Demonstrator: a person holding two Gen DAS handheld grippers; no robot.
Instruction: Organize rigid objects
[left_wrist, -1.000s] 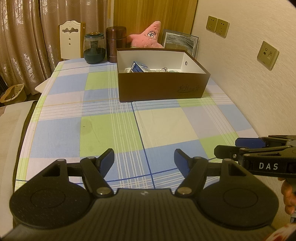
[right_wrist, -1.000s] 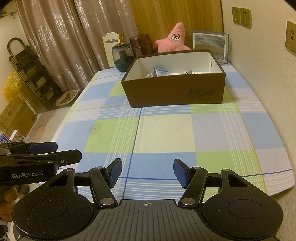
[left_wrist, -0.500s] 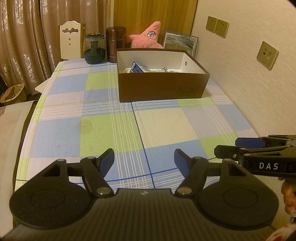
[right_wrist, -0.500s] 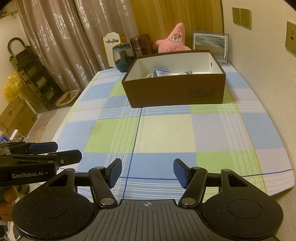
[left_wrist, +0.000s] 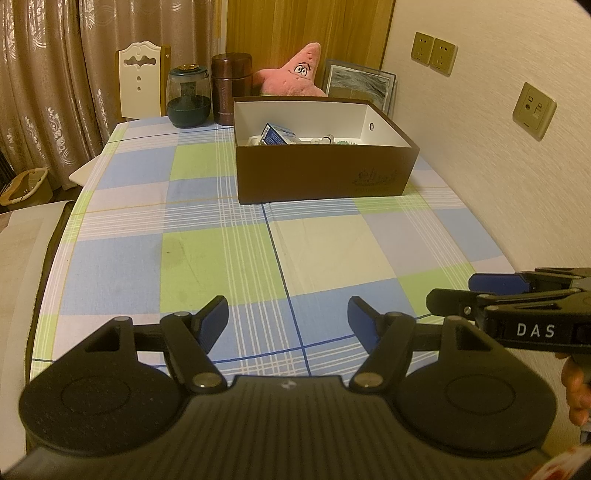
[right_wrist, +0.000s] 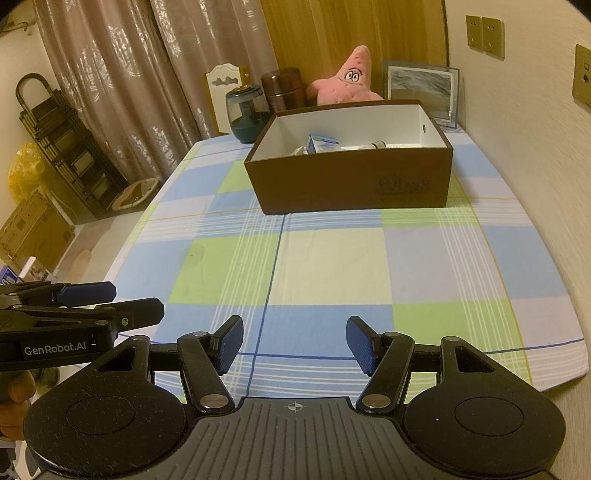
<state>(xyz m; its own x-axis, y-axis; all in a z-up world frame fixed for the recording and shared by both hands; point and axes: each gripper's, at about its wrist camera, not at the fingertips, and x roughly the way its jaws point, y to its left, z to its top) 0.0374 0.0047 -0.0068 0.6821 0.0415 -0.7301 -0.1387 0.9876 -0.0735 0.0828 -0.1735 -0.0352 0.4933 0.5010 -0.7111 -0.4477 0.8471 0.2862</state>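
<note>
Here both claws, the left claw (left_wrist: 288, 319) and the right claw (right_wrist: 294, 343), hover open and empty over the checked counter (left_wrist: 221, 258); the brown box (left_wrist: 325, 177) sits at the far end, small items inside.

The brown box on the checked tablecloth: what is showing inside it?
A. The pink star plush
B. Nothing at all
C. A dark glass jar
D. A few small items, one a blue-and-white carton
D: the brown box holds a few small items, including a blue-and-white carton.
</note>
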